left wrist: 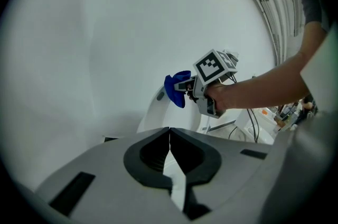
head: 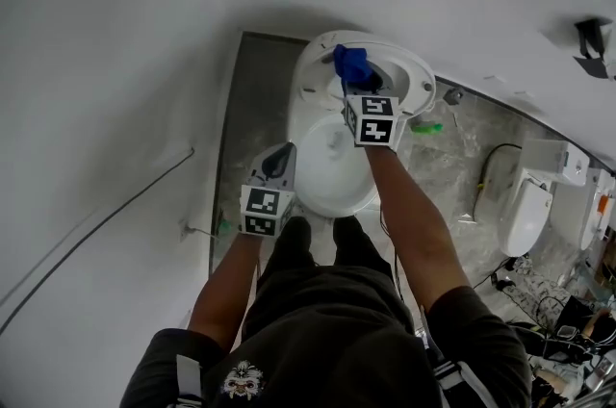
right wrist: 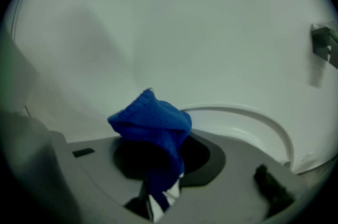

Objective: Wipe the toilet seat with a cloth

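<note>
A white toilet stands below me, its bowl [head: 332, 173] open and its seat and lid [head: 409, 74] raised against the wall. My right gripper [head: 348, 81] is shut on a bunched blue cloth [head: 351, 63], held at the upper left of the raised seat. In the right gripper view the cloth [right wrist: 153, 122] fills the jaws, with the white curved rim [right wrist: 253, 118] just beyond it. My left gripper [head: 281, 156] hangs shut and empty at the bowl's left edge. In its own view its jaws [left wrist: 170, 132] meet, and the right gripper [left wrist: 186, 85] with the cloth [left wrist: 174, 90] shows ahead.
A white wall rises close on the left and behind the toilet. A second toilet [head: 527, 216], cables [head: 489, 167] and a green object [head: 427, 127] lie on the grey floor to the right. A black fixture [head: 592, 40] hangs on the wall. The person's legs stand before the bowl.
</note>
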